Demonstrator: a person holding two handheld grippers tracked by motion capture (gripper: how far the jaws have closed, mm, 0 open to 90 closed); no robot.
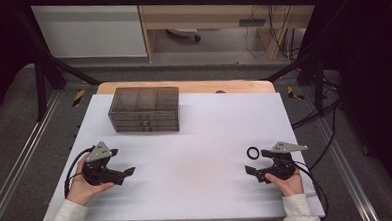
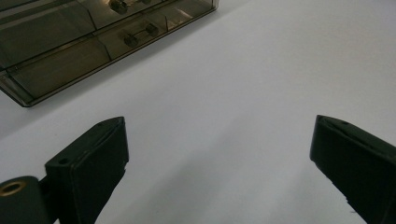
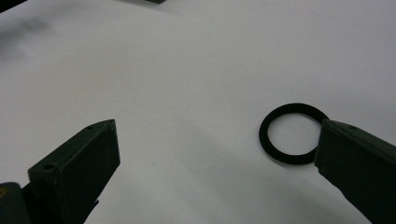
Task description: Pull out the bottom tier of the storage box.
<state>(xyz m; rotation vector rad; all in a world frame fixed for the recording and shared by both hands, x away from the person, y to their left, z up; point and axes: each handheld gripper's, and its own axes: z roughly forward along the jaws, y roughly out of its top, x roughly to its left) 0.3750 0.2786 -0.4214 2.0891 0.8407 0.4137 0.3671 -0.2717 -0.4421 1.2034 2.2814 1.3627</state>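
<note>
A smoky see-through drawer box (image 1: 144, 109) with three shallow drawers stands at the back left of the white table cover (image 1: 200, 140). A thin black ring (image 1: 248, 153) lies flat at the right. My right gripper (image 1: 256, 162) is open just in front of it. In the right gripper view the ring (image 3: 265, 135) lies by the right jaw's tip, partly behind it, and that gripper (image 3: 218, 122) holds nothing. My left gripper (image 1: 124, 161) is open at the front left. In the left gripper view it (image 2: 219, 119) is empty, with the drawer box (image 2: 93, 42) ahead to the left.
The wooden table edge (image 1: 183, 85) shows behind the white cover. Black frame bars (image 1: 47, 62) stand at both back corners. Cables trail off the right side (image 1: 314, 115). A hand holds each gripper near the front edge.
</note>
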